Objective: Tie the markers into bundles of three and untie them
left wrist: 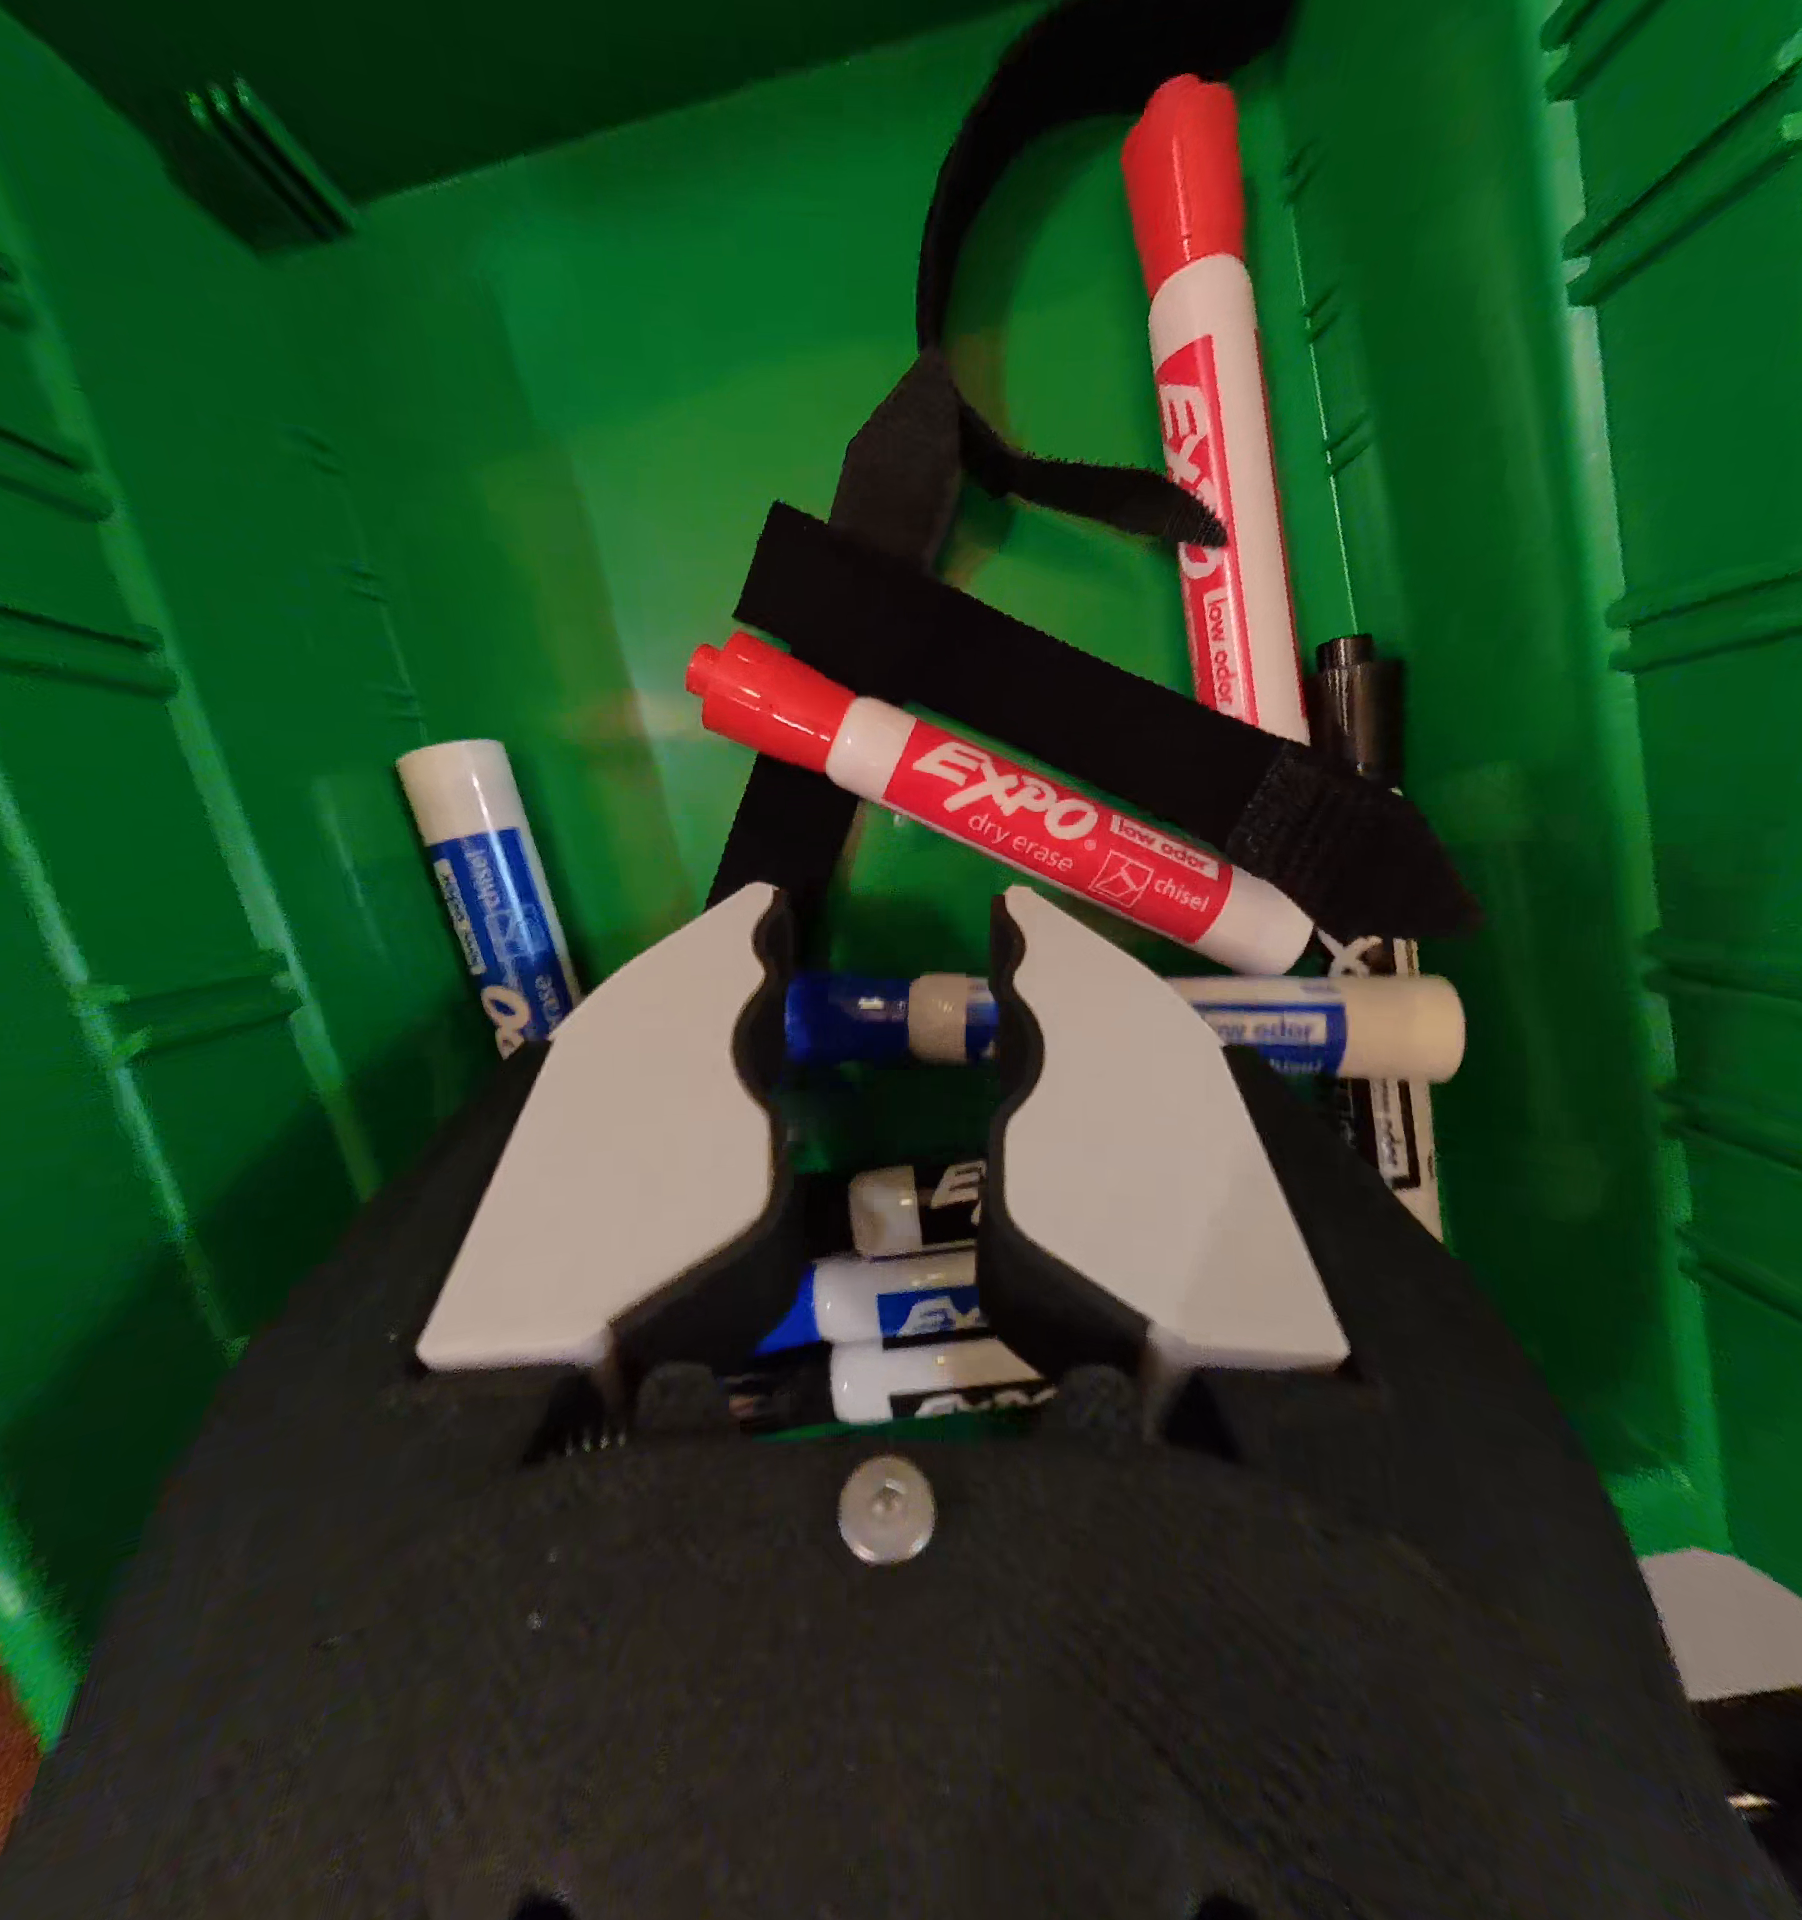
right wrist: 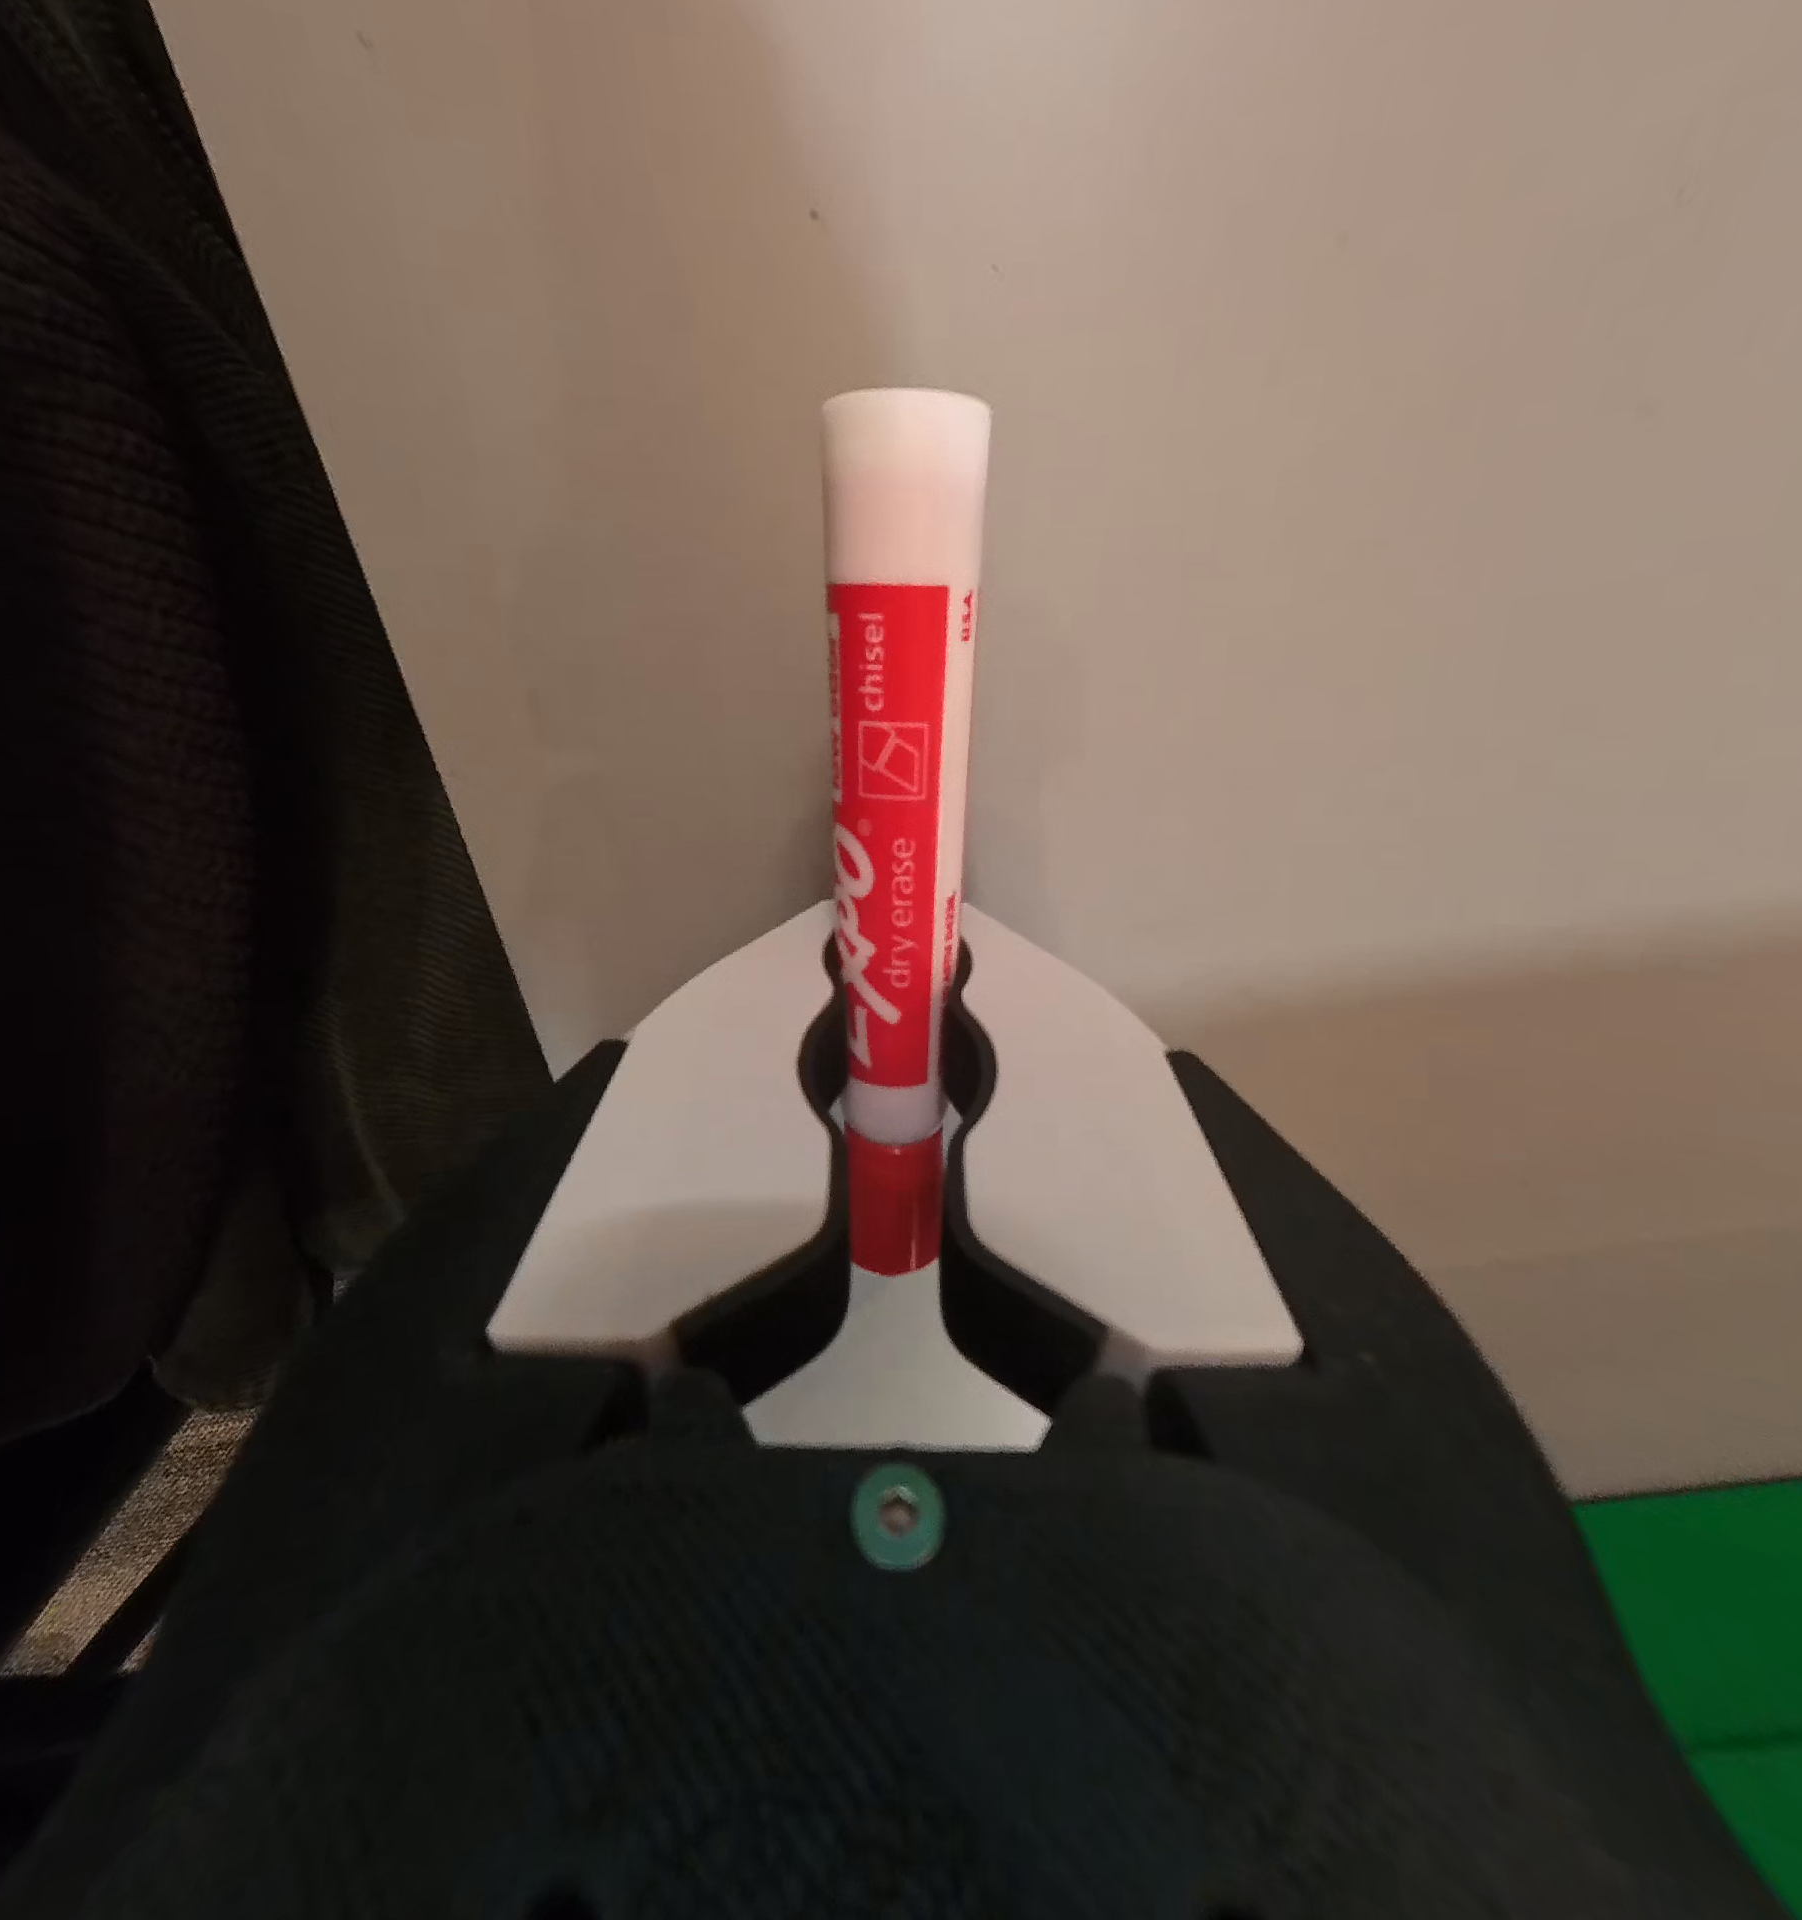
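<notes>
Inside the green bin (left wrist: 305,623), left gripper (left wrist: 886,997) hangs with fingers spread and empty, just above a blue marker (left wrist: 1323,1023) lying crosswise; a black strap (left wrist: 1032,686) drapes over a red marker (left wrist: 990,805) just beyond. Right gripper (right wrist: 895,997) pinches a red-labelled marker (right wrist: 897,727) upright near its cap end, before a pale wall (right wrist: 1292,416). Risks, as judged: strap could snag the left fingers; the held marker, gripped low, could pivot or slip.

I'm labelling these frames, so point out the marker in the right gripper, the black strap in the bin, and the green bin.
red marker (right wrist: 902,727): right wrist view, on its labelled barrel.
black strap (left wrist: 990,665): left wrist view, on its flat band.
green bin (left wrist: 253,644): left wrist view, on its left inner wall.
</notes>
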{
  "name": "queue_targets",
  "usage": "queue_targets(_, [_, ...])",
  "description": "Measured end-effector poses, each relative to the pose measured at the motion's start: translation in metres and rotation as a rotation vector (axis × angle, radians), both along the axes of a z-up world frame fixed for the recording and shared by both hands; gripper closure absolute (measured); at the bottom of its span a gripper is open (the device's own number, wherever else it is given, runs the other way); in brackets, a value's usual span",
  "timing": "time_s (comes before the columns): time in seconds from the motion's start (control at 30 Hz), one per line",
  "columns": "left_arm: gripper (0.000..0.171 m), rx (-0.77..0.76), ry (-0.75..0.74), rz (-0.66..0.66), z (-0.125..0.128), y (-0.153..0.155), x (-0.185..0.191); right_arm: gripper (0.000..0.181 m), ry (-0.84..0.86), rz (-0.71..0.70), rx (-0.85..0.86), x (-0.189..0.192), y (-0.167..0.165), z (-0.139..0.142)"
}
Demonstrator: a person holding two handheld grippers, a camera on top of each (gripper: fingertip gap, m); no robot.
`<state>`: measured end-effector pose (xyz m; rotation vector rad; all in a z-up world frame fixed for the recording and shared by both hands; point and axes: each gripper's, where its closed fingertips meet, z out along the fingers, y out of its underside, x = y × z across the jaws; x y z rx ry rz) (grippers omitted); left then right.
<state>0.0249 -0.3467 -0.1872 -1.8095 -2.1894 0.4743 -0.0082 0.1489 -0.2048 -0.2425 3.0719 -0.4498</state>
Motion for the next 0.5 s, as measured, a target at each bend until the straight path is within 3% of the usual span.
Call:
queue_targets(0.17, [0.134, 0.041, -0.011, -0.078, 0.018, 0.014, 0.009, 0.167, -0.002, 0.002, 0.007, 0.000, 0.000, -0.002])
queue_targets(0.23, [0.135, 0.000, -0.032, -0.210, 0.019, 0.021, 0.013, 0.167, -0.002, 0.004, 0.009, 0.001, 0.000, -0.003])
queue_targets(0.33, [0.134, -0.183, -0.117, -0.484, 0.007, 0.024, 0.029, 0.167, -0.001, 0.005, 0.009, 0.001, 0.001, -0.002])
queue_targets(0.4, [0.131, -0.275, -0.132, -0.556, 0.002, 0.021, 0.032, 0.167, 0.001, 0.005, 0.008, 0.000, 0.001, -0.002])
queue_targets(0.5, [0.132, -0.152, -0.041, -0.549, 0.005, 0.039, 0.020, 0.167, 0.004, 0.008, 0.010, 0.001, 0.001, -0.001])
